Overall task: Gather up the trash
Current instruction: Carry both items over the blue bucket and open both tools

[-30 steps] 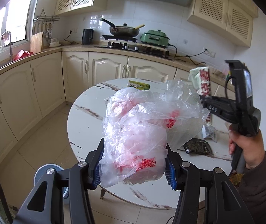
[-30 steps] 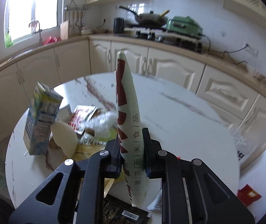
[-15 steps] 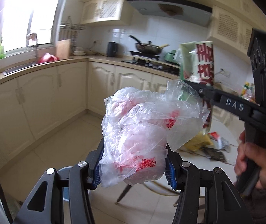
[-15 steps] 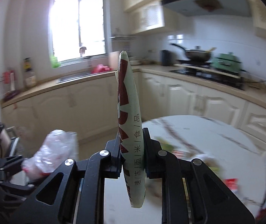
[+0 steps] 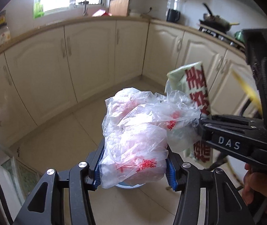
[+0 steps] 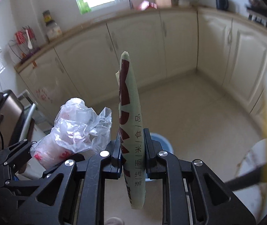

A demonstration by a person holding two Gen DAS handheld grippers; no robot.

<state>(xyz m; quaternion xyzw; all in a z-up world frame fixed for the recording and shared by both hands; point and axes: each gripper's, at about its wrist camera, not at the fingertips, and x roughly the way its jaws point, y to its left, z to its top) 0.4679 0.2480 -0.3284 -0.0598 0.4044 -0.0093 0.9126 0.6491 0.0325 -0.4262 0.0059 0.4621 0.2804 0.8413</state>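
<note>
My left gripper [image 5: 133, 168] is shut on a crumpled clear plastic bag with red print [image 5: 139, 140], held above the floor; the bag also shows at the left of the right wrist view [image 6: 73, 131]. My right gripper [image 6: 131, 150] is shut on a flat pale-green food packet with dark red print [image 6: 131, 131], held upright; the packet also shows in the left wrist view [image 5: 195, 86], just right of the plastic bag. A light blue bin [image 6: 161, 142] stands on the floor below both grippers, mostly hidden; its rim [image 5: 127, 185] peeks under the plastic bag.
Cream kitchen cabinets [image 5: 88, 60] curve around the tiled floor [image 5: 58, 140]. The round white table's edge [image 6: 255, 161] sits at the right. A chair and a brown appliance [image 6: 7, 112] stand at the left.
Both grippers have swung left and down from the table toward the floor and the blue bin, still holding the bag and the packet. The table has left the left wrist view.
</note>
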